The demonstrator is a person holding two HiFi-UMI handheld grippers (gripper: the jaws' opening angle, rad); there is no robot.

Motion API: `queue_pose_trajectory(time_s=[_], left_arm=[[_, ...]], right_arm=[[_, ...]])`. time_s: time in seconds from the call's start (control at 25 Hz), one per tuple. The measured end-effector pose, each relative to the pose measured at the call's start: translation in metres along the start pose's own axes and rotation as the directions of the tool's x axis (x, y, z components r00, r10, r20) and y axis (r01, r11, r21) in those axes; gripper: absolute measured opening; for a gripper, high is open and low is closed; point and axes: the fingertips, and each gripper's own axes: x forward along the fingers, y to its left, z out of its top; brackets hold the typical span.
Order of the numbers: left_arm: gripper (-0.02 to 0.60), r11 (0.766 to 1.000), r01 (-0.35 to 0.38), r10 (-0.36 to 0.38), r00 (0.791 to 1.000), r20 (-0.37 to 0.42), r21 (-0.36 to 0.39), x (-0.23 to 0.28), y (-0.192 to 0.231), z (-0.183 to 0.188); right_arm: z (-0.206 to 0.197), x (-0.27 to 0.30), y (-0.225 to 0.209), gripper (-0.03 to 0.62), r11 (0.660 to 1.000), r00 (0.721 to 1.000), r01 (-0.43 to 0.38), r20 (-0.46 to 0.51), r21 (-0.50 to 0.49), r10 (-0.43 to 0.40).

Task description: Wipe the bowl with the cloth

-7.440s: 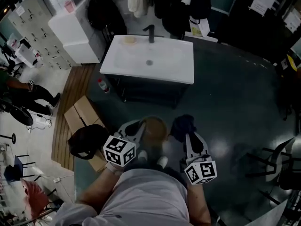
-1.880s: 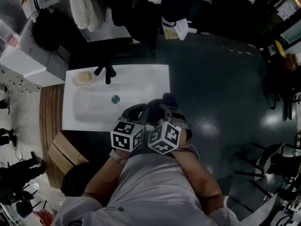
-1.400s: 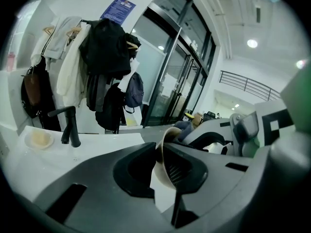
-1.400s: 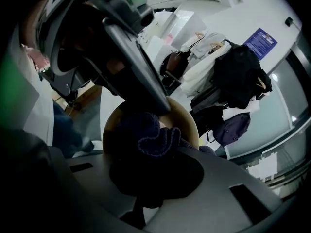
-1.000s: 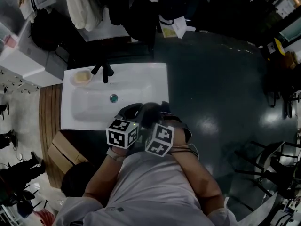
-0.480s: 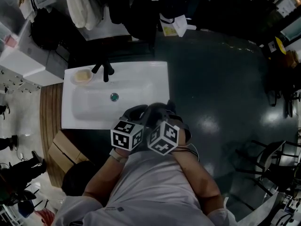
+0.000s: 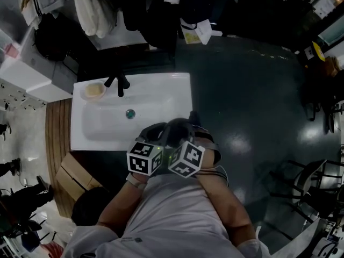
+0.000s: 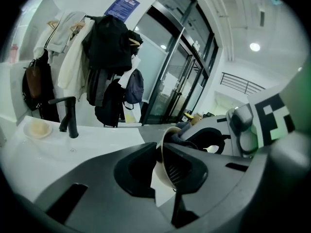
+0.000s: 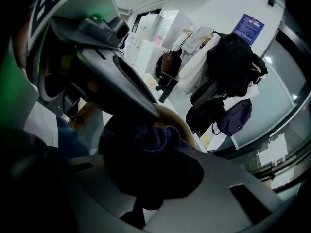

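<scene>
In the left gripper view, my left gripper (image 8: 163, 155) is shut on the rim of a tan bowl (image 8: 169, 166), held tilted on its side above the sink's front edge. My right gripper (image 9: 146, 154) is shut on a dark blue cloth (image 9: 146, 142), which is pressed into the bowl (image 9: 181, 126). From the head view the two grippers sit close together, left (image 7: 157, 135) and right (image 7: 188, 130), with the bowl (image 7: 174, 128) between them, mostly hidden by them. In the left gripper view a bit of cloth (image 8: 182, 137) shows inside the bowl.
A white sink (image 7: 161, 93) lies just ahead, with a black faucet (image 7: 119, 82) and a soap dish (image 7: 94, 90) at its back left. Coats and bags (image 7: 161, 15) hang behind it. A cardboard box (image 7: 75, 176) and wooden mat (image 7: 54, 122) lie left.
Since the oldest frame the person has moved up to the sink and the grippers have come together, with the cloth in the bowl. Over the last second both grippers only shift slightly.
</scene>
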Motion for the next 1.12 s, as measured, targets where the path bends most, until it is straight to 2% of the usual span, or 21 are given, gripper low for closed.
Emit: queue_pose_trajectory(time_s=[0.16, 0.28, 0.4, 0.52, 0.68, 0.8, 0.96, 1.12], left_arm=[[0.041, 1.000, -0.018, 0.018, 1.000, 0.003, 0.006, -0.001, 0.008, 0.004], [0.041, 0.999, -0.038, 0.038, 0.999, -0.005, 0.012, -0.001, 0.016, 0.005], [0.041, 0.998, -0.056, 0.056, 0.998, -0.006, 0.019, -0.003, 0.025, 0.005], [0.037, 0.997, -0.074, 0.074, 0.997, 0.012, -0.002, -0.006, 0.036, 0.008], [0.028, 0.995, -0.095, 0.096, 0.995, 0.027, -0.031, -0.009, 0.050, 0.013], [0.025, 0.993, -0.112, 0.114, 0.993, 0.042, -0.046, -0.012, 0.060, 0.019], [0.021, 0.989, -0.119, 0.126, 0.989, 0.075, -0.091, -0.019, 0.075, 0.027], [0.021, 0.985, -0.113, 0.126, 0.987, 0.097, -0.130, -0.026, 0.087, 0.034]], right_arm=[[0.000, 0.001, 0.010, 0.046, 0.998, 0.999, -0.036, -0.024, -0.047, 0.035], [0.004, 0.002, 0.025, 0.046, 0.993, 0.994, -0.110, 0.002, -0.039, 0.110], [0.014, -0.001, 0.036, 0.046, 0.983, 0.980, -0.183, 0.084, 0.025, 0.180], [0.028, -0.010, 0.026, 0.046, 0.970, 0.960, -0.208, 0.217, 0.126, 0.178], [0.046, -0.028, 0.002, 0.046, 0.946, 0.918, -0.217, 0.380, 0.242, 0.114], [0.054, -0.042, -0.019, 0.046, 0.933, 0.886, -0.193, 0.462, 0.303, 0.034], [0.059, -0.064, -0.055, 0.046, 0.914, 0.835, -0.137, 0.541, 0.381, -0.101], [0.052, -0.083, -0.092, 0.046, 0.879, 0.792, -0.101, 0.572, 0.466, -0.212]])
